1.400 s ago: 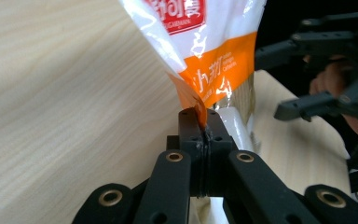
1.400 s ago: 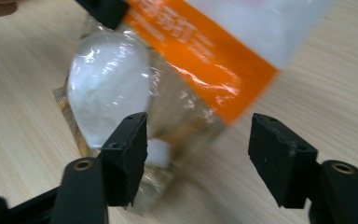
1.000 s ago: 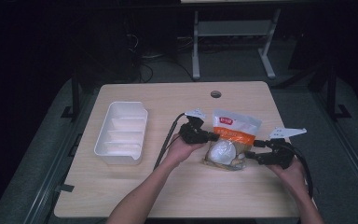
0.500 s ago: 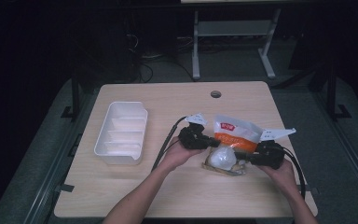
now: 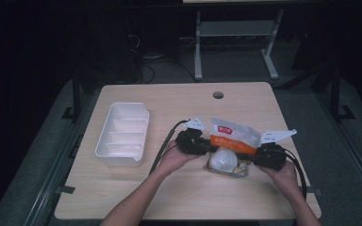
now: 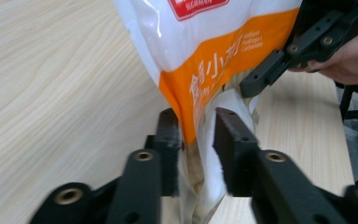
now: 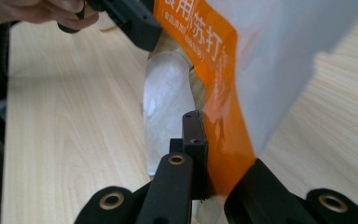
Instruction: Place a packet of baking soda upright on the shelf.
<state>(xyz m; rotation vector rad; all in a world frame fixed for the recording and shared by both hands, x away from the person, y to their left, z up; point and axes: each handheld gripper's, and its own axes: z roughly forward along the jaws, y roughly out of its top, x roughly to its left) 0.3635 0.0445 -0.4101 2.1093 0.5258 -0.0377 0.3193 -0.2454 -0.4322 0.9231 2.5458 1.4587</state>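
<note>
A white and orange bag (image 5: 233, 135) with a red label stands on the table between both hands, its clear lower part (image 5: 225, 160) holding a white lump. My left gripper (image 5: 209, 149) is at the bag's left edge. In the left gripper view its jaws (image 6: 198, 140) have just been opening, with the bag's edge (image 6: 214, 60) loose in the gap. My right gripper (image 5: 250, 157) has just been closing. Its jaws (image 7: 209, 140) are shut on the bag's orange band (image 7: 223, 121).
A white tray (image 5: 101, 141) with several compartments sits at the table's left. A round cable hole (image 5: 218, 95) lies near the far edge. Bare wood (image 5: 169, 197) runs along the near edge, and cables trail from both grippers.
The right hand has moved left, in to the bag's right side. The left hand has stayed at the bag's left edge.
</note>
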